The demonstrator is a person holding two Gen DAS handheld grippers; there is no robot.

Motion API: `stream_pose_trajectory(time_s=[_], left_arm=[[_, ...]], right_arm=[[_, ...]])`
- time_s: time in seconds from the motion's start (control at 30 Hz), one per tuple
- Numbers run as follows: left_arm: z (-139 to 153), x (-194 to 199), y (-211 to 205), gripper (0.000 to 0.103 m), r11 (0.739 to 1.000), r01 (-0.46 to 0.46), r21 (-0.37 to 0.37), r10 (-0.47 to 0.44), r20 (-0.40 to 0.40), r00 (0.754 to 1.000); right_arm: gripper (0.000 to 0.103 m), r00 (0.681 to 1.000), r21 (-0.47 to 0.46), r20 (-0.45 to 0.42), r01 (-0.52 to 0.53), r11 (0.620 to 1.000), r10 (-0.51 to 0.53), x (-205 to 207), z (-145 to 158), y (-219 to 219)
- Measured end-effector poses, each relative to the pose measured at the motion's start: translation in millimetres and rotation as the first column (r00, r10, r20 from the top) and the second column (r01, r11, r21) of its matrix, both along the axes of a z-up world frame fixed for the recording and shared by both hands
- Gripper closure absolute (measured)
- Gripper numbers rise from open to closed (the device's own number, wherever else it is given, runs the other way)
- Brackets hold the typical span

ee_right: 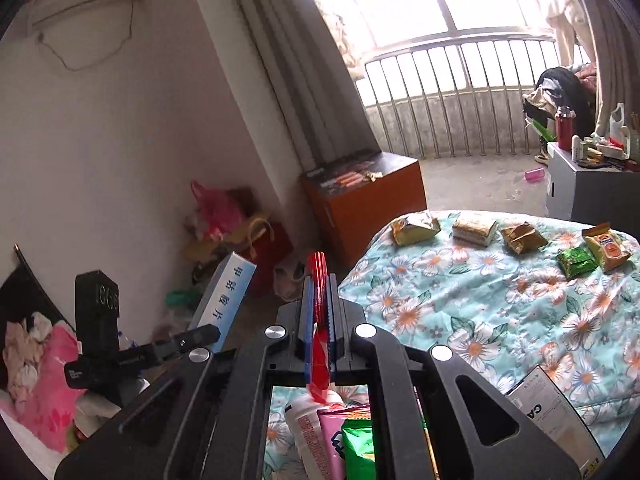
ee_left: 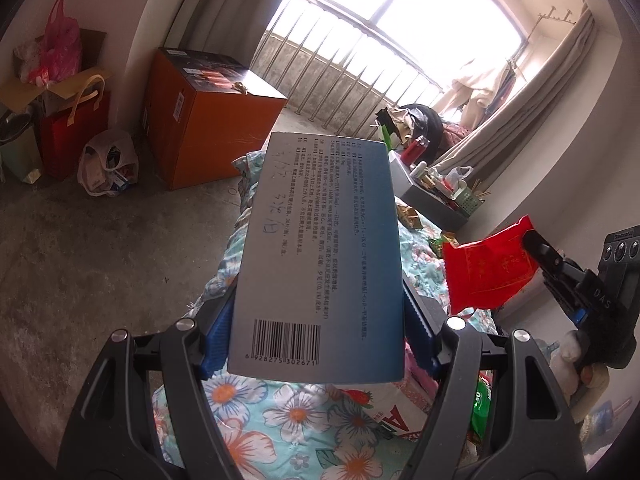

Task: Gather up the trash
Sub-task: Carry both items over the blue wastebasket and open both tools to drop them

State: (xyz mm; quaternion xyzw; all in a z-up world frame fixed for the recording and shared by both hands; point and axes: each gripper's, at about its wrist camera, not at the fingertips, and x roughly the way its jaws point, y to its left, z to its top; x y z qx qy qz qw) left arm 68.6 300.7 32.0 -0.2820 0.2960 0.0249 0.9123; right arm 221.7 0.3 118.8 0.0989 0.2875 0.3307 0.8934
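Note:
In the left wrist view my left gripper [ee_left: 318, 320] is shut on a blue-grey medicine box [ee_left: 316, 240] with a barcode, its blue pads pressing on both sides. The box is held up over a floral quilt [ee_left: 296, 416]. To the right, my right gripper [ee_left: 534, 242] is shut on a flat red packet [ee_left: 488, 272]. In the right wrist view the red packet [ee_right: 318, 276] stands edge-on between the closed jaws of the right gripper [ee_right: 319, 292]. The left gripper [ee_right: 200, 334] with the box [ee_right: 228, 292] is at the left. Several snack packets [ee_right: 414, 227] lie on the quilt [ee_right: 460, 312].
An orange carton [ee_left: 208, 120], a red gift bag [ee_left: 72, 132] and a white plastic bag [ee_left: 108, 164] stand on the concrete floor by the wall. A grey cabinet [ee_right: 580, 188] with clutter stands beyond the bed. A bottle and packets [ee_right: 356, 440] lie under the right gripper.

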Motion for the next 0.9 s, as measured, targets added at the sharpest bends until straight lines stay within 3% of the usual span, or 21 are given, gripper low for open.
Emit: stream_pose_trajectory(time_s=[0.27, 0.4, 0.5, 0.6, 0.7, 0.8, 0.9], left_arm=[[33, 10, -71, 0.035, 0.987, 0.150, 0.049, -0.153, 0.041, 0.987], [44, 25, -125, 0.035, 0.962, 0.264, 0.074, -0.268, 0.043, 0.963], [50, 37, -169, 0.035, 0.928, 0.361, 0.094, -0.366, 0.039, 0.930], [56, 54, -222, 0.035, 0.874, 0.473, 0.115, -0.478, 0.017, 0.878], [62, 76, -277, 0.035, 0.796, 0.594, 0.117, -0.596, -0.022, 0.803], [65, 97, -336, 0.035, 0.701, 0.698, 0.147, -0.694, -0.082, 0.715], [65, 118, -399, 0.035, 0.591, 0.790, 0.161, -0.775, -0.157, 0.612]], right_arm=[[0.097, 0.976, 0.140, 0.072, 0.196, 0.971, -0.207, -47, 28, -112], [0.097, 0.938, 0.165, 0.083, 0.321, 0.933, -0.337, -79, 26, -171], [0.097, 0.893, 0.183, 0.075, 0.425, 0.886, -0.444, -107, 22, -220], [0.097, 0.830, 0.205, 0.068, 0.532, 0.821, -0.554, -136, 16, -271], [0.097, 0.748, 0.211, 0.070, 0.635, 0.743, -0.660, -168, 10, -319], [0.097, 0.644, 0.210, 0.061, 0.738, 0.641, -0.762, -198, 3, -367], [0.097, 0.529, 0.208, 0.046, 0.825, 0.526, -0.847, -226, -10, -411]])
